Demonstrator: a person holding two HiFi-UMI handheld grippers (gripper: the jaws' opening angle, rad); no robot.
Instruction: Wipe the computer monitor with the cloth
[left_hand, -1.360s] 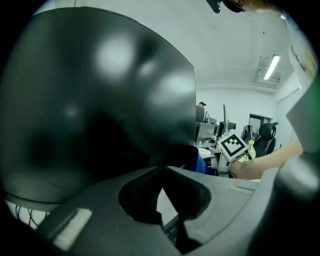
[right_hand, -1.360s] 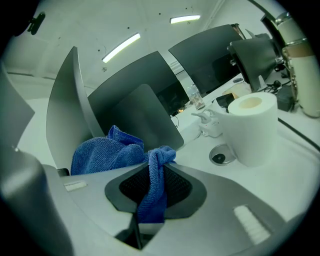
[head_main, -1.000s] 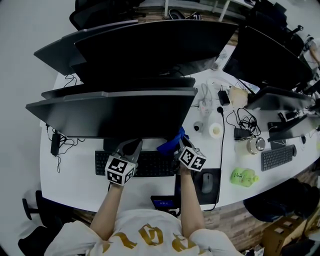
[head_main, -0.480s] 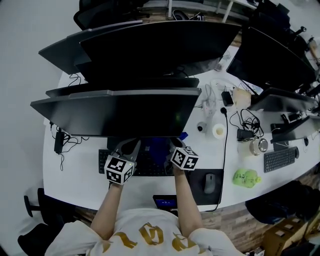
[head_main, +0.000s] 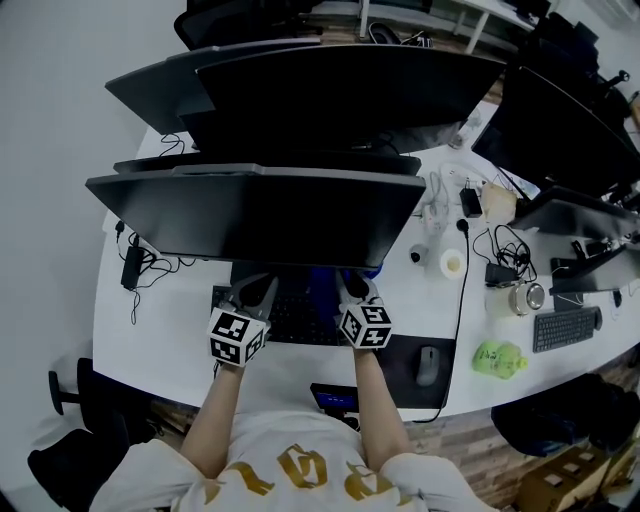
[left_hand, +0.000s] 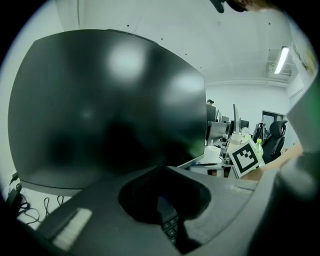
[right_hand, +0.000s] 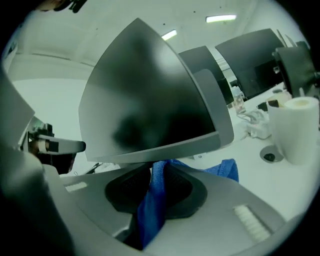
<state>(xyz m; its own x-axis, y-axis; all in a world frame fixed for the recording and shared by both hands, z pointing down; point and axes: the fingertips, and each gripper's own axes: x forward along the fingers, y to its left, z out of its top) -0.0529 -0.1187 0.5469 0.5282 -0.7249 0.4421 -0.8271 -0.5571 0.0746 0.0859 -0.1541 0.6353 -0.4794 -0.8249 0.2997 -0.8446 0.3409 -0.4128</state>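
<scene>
The wide dark monitor (head_main: 260, 215) stands in front of me, and its screen fills the left gripper view (left_hand: 110, 110) and the right gripper view (right_hand: 150, 100). My right gripper (head_main: 355, 290) is shut on a blue cloth (right_hand: 152, 210) just under the monitor's lower edge, right of centre. The cloth hangs between the jaws, and a fold of it lies beyond them. In the head view only a dark blue patch of the cloth (head_main: 318, 280) shows below the screen. My left gripper (head_main: 250, 298) is over the keyboard, left of centre, with its jaws shut and nothing between them.
A black keyboard (head_main: 300, 322) lies beneath both grippers. A mouse (head_main: 427, 365) on a dark pad is to the right. A paper roll (head_main: 452, 263), cables, a green bottle (head_main: 497, 357) and a second keyboard (head_main: 565, 328) crowd the right side. More monitors stand behind and to the right.
My right gripper has slid left along the monitor's lower edge with the cloth, which is now mostly hidden under the screen. The left gripper has barely moved.
</scene>
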